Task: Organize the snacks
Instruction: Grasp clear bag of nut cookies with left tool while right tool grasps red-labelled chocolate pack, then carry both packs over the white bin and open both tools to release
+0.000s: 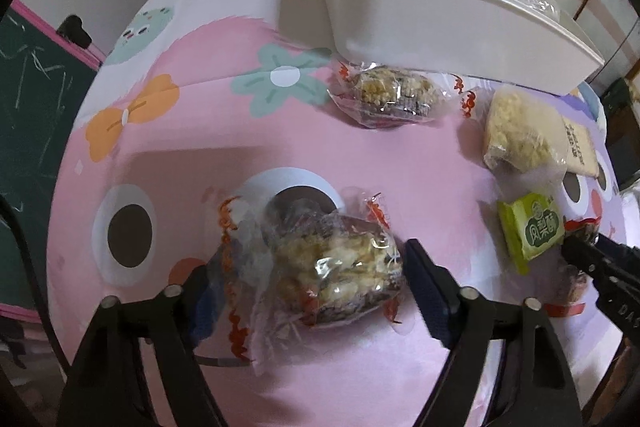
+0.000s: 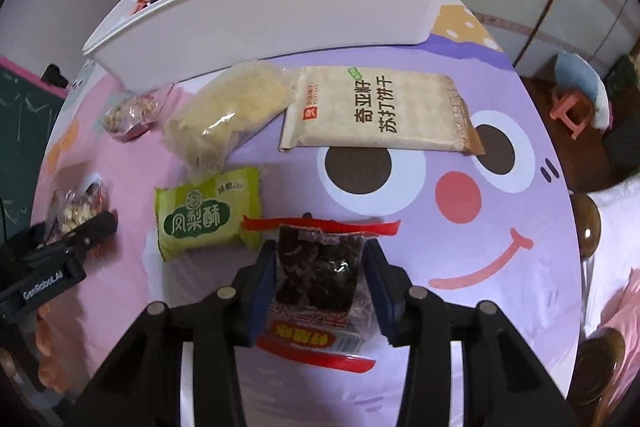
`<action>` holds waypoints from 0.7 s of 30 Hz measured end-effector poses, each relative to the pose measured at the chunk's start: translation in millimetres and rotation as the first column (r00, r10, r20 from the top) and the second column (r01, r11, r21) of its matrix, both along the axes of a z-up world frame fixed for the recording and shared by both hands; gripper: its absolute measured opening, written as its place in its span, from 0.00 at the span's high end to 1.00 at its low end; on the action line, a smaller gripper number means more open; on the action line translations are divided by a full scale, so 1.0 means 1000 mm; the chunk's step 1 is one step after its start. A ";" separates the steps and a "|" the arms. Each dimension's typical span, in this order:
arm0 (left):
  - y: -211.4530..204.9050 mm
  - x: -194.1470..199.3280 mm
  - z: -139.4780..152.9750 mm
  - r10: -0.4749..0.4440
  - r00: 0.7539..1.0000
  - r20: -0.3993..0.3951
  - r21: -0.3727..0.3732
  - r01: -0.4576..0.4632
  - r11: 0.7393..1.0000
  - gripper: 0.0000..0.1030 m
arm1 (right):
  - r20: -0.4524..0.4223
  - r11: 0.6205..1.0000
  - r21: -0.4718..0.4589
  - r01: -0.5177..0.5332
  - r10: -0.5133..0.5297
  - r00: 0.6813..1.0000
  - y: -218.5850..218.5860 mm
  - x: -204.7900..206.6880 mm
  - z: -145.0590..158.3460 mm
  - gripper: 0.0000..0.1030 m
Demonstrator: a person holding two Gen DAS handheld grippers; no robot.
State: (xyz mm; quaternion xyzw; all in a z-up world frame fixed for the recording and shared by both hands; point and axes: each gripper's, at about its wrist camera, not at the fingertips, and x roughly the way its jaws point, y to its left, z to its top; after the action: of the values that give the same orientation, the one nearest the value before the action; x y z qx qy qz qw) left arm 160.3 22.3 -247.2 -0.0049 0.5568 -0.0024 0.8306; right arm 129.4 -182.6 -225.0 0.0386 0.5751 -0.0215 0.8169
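Note:
My left gripper (image 1: 308, 267) is closed around a clear-wrapped nut-and-rice cake (image 1: 332, 275) low over the pink cloth; its fingers touch the wrapper on both sides. My right gripper (image 2: 320, 263) is shut on a dark snack packet with red trim (image 2: 320, 267). A white bin (image 1: 432, 15) with several snacks inside stands at the far edge; it also shows in the right wrist view (image 2: 280, 11). A second nut cake (image 1: 388, 95), a pale crumbly bar (image 2: 228, 115), a tan cracker pack (image 2: 376, 111) and a green pineapple cake (image 2: 204, 215) lie on the table.
The round table carries a cartoon-face cloth (image 2: 460, 247). A chalkboard (image 1: 28, 99) stands at the left. A pink stool (image 2: 572, 107) stands on the floor at the right. The left gripper shows in the right wrist view (image 2: 60, 251) beside the green pack.

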 end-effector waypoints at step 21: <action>-0.001 -0.067 0.056 -0.097 0.990 0.105 -0.022 0.100 0.995 0.54 | -0.009 0.996 0.094 0.002 -0.001 1.000 -0.010 -0.038 0.024 0.62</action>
State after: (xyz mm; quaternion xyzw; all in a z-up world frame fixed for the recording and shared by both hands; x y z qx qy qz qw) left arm 93.4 21.1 -191.6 0.0113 0.5121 -0.0514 0.8573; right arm 91.2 -192.7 -200.8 0.0774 0.5790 0.0047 0.8116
